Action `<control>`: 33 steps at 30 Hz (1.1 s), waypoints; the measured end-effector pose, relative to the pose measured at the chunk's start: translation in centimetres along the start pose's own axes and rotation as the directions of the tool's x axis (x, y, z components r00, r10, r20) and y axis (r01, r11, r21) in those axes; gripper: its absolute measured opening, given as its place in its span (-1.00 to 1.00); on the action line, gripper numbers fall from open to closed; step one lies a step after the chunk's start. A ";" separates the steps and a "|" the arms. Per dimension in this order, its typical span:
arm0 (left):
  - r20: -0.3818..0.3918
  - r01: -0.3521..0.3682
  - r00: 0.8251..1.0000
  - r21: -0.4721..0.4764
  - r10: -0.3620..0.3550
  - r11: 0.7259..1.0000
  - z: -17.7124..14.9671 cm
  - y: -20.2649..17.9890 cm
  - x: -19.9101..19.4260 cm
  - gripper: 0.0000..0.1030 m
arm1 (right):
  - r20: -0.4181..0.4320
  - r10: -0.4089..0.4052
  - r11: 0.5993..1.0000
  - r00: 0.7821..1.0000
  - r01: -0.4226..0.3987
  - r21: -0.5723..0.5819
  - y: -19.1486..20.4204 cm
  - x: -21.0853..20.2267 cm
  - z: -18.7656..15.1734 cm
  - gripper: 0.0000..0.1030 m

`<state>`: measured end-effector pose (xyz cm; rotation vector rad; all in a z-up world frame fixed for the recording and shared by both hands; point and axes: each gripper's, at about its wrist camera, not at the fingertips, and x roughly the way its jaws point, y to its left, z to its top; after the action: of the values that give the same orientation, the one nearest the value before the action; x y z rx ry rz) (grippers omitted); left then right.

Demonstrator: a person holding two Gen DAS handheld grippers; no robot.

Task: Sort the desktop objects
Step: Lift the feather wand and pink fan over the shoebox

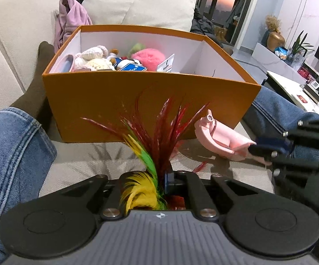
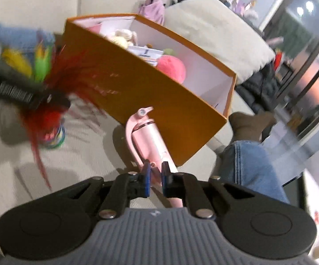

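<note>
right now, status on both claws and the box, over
Left claw shut on feather toy. Right claw shut on pink tool. Orange box open just ahead, half full, nothing in the way.

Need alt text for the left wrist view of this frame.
The left hand-held gripper is shut on a red, green and yellow feather toy before an open orange box of plush toys. At right, the right hand-held gripper holds a pink device above the beige cushion.
</note>
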<state>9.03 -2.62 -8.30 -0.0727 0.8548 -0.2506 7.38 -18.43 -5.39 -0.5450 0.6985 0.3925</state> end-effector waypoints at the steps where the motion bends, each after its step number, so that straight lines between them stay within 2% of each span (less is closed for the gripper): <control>1: 0.005 -0.002 1.000 0.003 0.002 1.000 0.0 0.0 0.0 -0.84 | 0.006 0.015 1.000 1.000 -0.015 0.011 -0.6 0.2 0.1 -0.75; 5: 0.014 -0.013 1.000 0.019 0.013 1.000 0.0 -0.3 0.3 -0.83 | 0.033 0.031 0.999 0.999 -0.030 -0.013 -1.8 1.5 0.2 -0.62; 8: 0.006 -0.008 1.000 0.015 0.007 1.000 -0.1 -0.1 0.5 -0.82 | 0.054 0.103 0.994 0.993 -0.101 -0.049 -2.5 1.8 0.2 -0.42; 9: 0.004 -0.009 1.000 0.014 0.009 1.000 -0.1 -0.1 0.6 -0.81 | 0.053 0.128 0.990 0.990 -0.125 -0.063 -2.8 1.8 0.4 -0.40; 13: -0.002 -0.012 1.000 0.006 0.012 1.000 -0.1 0.0 0.7 -0.81 | 0.010 0.225 0.967 0.974 -0.222 -0.125 -4.2 2.1 1.1 -0.49; 16: -0.004 -0.013 1.000 0.006 0.013 1.000 -0.1 0.0 0.7 -0.80 | -0.055 0.318 0.935 0.947 -0.322 -0.148 -5.0 1.9 1.6 -0.68; 18: -0.004 -0.012 1.000 0.006 0.012 1.000 0.0 0.0 0.7 -0.80 | -0.101 0.360 0.914 0.927 -0.373 -0.162 -5.0 2.0 1.7 -0.72; 19: -0.004 -0.012 1.000 0.007 0.012 1.000 0.0 0.0 0.8 -0.81 | -0.119 0.360 0.906 0.925 -0.377 -0.193 -4.5 2.2 1.7 -0.73; 21: -0.004 -0.013 1.000 0.008 0.014 1.000 -0.1 0.0 0.7 -0.81 | -0.136 0.313 0.906 0.940 -0.338 -0.253 -3.4 2.7 1.3 -0.73; 23: -0.003 -0.017 1.000 0.006 0.017 1.000 -0.1 0.0 0.7 -0.80 | -0.151 0.294 0.899 0.944 -0.327 -0.292 -2.6 3.4 0.9 -0.76; 25: -0.005 -0.023 1.000 0.003 0.023 1.000 0.0 0.1 0.9 -0.78 | -0.138 0.305 0.900 0.942 -0.332 -0.283 -2.2 3.5 0.5 -0.75; 30: -0.020 -0.020 1.000 0.010 0.020 1.000 0.1 0.1 1.1 -0.79 | -0.093 0.280 0.931 0.955 -0.294 -0.217 -2.2 2.4 0.5 -0.82; 31: -0.021 -0.008 1.000 -0.003 0.008 1.000 0.1 0.2 1.0 -0.87 | -0.081 0.293 0.933 0.953 -0.304 -0.195 -2.3 2.0 0.5 -0.84; 33: -0.011 -0.003 1.000 -0.010 0.003 1.000 0.2 0.3 0.6 -0.90 | -0.058 0.323 0.933 0.944 -0.328 -0.145 -2.4 1.0 0.6 -0.86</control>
<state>9.62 -2.46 -8.68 -0.0791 0.8672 -0.2438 9.57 -19.88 -4.86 -0.5820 0.7981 0.7545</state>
